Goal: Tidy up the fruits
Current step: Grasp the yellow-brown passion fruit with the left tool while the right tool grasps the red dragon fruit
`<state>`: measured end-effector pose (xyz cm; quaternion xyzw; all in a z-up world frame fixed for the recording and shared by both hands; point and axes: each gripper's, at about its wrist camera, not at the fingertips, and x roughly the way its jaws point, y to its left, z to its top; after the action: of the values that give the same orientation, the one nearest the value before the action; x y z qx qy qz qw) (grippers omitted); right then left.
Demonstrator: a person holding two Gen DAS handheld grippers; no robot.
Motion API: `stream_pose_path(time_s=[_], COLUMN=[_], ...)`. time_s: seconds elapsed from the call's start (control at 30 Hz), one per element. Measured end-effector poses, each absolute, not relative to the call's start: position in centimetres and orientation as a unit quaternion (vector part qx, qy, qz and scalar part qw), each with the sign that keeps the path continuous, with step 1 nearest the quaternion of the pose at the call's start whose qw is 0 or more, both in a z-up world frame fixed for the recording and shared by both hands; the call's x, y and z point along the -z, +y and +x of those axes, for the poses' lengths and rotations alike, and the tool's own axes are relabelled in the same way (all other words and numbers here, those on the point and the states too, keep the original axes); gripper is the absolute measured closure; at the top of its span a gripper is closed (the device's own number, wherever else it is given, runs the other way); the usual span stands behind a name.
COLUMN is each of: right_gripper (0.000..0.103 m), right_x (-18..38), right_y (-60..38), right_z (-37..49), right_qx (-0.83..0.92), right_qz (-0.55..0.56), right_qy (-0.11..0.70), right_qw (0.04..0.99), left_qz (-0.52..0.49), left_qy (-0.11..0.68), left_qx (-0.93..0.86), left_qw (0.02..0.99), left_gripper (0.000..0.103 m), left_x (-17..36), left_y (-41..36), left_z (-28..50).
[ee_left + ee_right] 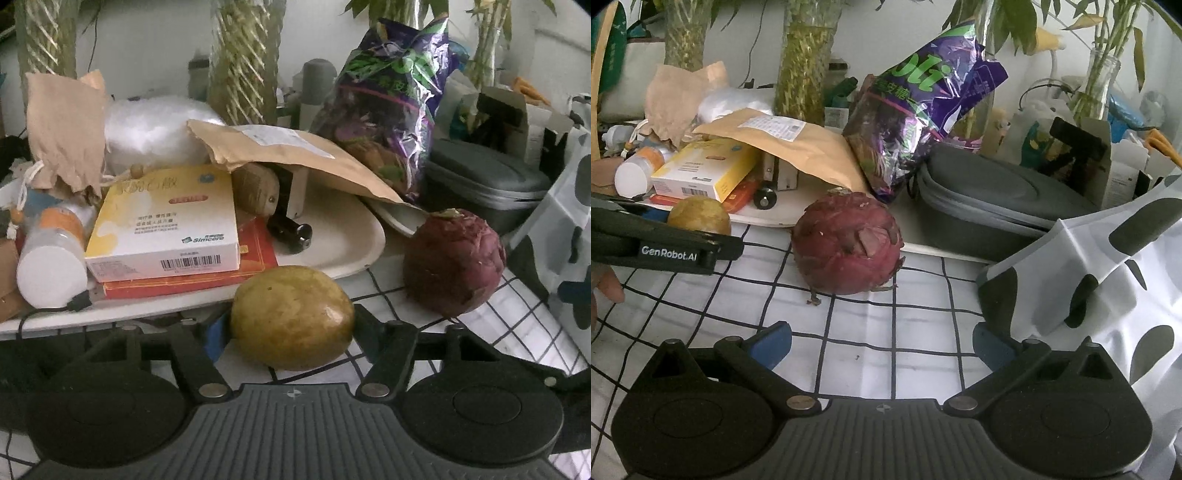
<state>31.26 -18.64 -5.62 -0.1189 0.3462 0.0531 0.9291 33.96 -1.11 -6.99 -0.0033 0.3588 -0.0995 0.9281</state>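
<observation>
A yellow-green mango lies on the white checked cloth between the jaws of my left gripper, which stand close around it. The mango also shows in the right wrist view, behind the left gripper's black finger. A dark red dragon fruit sits on the cloth ahead of my right gripper, which is open and empty, its blue pads wide apart. The dragon fruit also shows right of the mango in the left wrist view.
A cream tray holds a yellow-white box, a brown envelope and a white bottle. A purple snack bag, a grey case and a black-spotted white bag stand behind and to the right.
</observation>
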Motion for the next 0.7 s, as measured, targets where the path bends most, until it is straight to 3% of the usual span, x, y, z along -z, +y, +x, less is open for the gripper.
stream_pose_path(time_s=[0.7], right_gripper=[0.0], right_x=[6.5], right_y=[-17.2], right_z=[35.2], right_qx=[-0.057], right_qz=[-0.074], right_qy=[0.301], right_qw=[0.949], left_qz=[0.007], left_qy=[0.343], left_qx=[0.089], left_qw=[0.935], left_gripper=[0.04], left_x=[4.7], left_y=[0.8], left_z=[32.6])
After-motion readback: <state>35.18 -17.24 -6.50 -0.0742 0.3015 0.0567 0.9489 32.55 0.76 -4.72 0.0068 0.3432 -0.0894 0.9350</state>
